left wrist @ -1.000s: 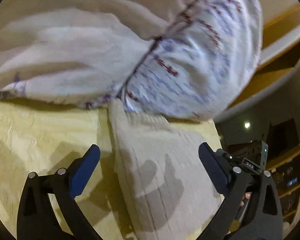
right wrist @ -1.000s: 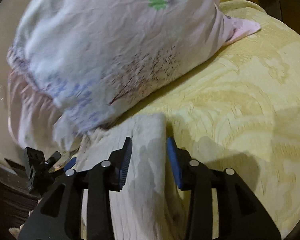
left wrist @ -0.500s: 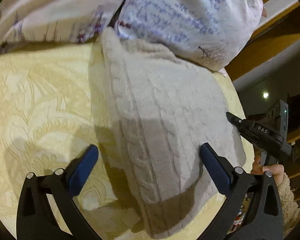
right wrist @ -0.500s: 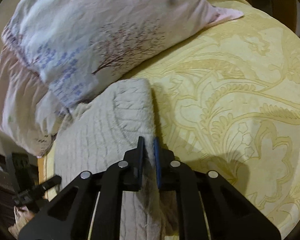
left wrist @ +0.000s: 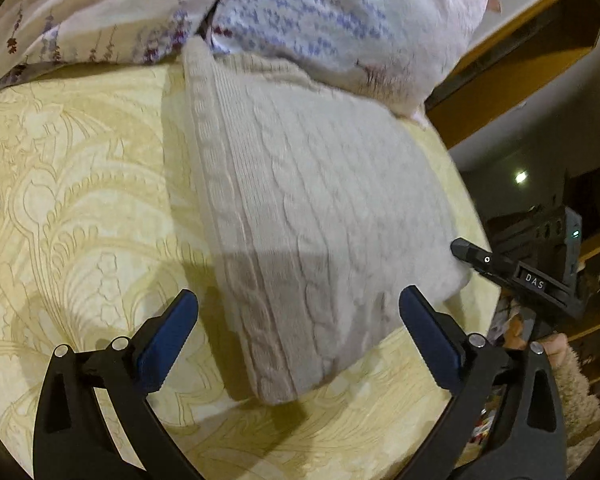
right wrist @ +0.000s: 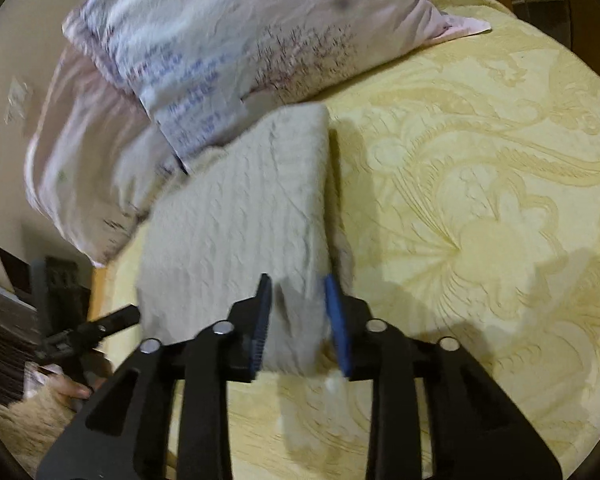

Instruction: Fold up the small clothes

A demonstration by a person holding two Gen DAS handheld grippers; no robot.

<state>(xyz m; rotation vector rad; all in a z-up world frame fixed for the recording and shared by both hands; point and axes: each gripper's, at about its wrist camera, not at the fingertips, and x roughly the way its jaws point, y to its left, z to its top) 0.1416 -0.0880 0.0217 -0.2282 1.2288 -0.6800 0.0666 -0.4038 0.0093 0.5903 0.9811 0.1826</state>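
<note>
A folded cream cable-knit sweater (left wrist: 300, 208) lies on the yellow patterned bedspread (left wrist: 80, 200), its far end against the pillows. My left gripper (left wrist: 298, 324) is open and empty, its jaws wide on either side of the sweater's near corner. In the right wrist view the sweater (right wrist: 236, 216) lies folded too. My right gripper (right wrist: 298, 316) is partly open with the sweater's near edge between its jaws, not squeezed. The right gripper's tip (left wrist: 476, 256) shows at the sweater's right edge in the left wrist view.
Two floral pillows (left wrist: 340, 20) (right wrist: 220, 40) lie at the head of the bed. The bed's edge (left wrist: 472, 208) drops off to the right of the sweater, with dark furniture beyond. The bedspread (right wrist: 480, 200) stretches right of the sweater.
My right gripper was shut on the sweater's edge half a second ago and has opened. Both grippers have drawn back from the pillows, and the sweater now lies folded on the bed.
</note>
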